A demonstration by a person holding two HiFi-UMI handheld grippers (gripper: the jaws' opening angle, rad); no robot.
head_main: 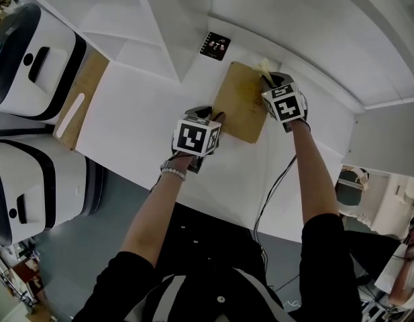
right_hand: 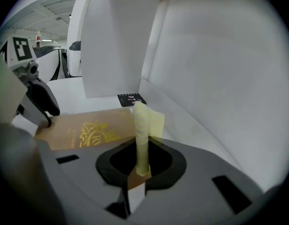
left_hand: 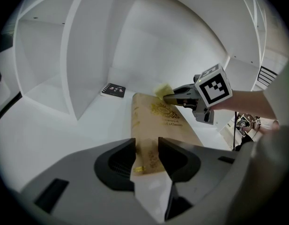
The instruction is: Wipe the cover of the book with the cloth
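A tan book (head_main: 239, 106) with gold print lies flat on the white tabletop (head_main: 139, 113). My left gripper (head_main: 217, 117) is shut on its near left corner; in the left gripper view the book (left_hand: 165, 121) fills the gap between the jaws (left_hand: 146, 146). My right gripper (head_main: 270, 79) hovers over the book's far right corner, shut on a folded yellow cloth (head_main: 264, 64). In the right gripper view the cloth (right_hand: 145, 123) stands up from the closed jaws (right_hand: 143, 165), with the book (right_hand: 88, 130) to its left. Whether the cloth touches the cover cannot be told.
A small black card (head_main: 215, 45) lies beyond the book near the white back wall. A white partition (left_hand: 83, 55) rises at the far left of the tabletop. Two white machines (head_main: 29, 66) and a wooden board (head_main: 79, 99) sit at the left. The table's front edge (head_main: 193, 203) runs before the person.
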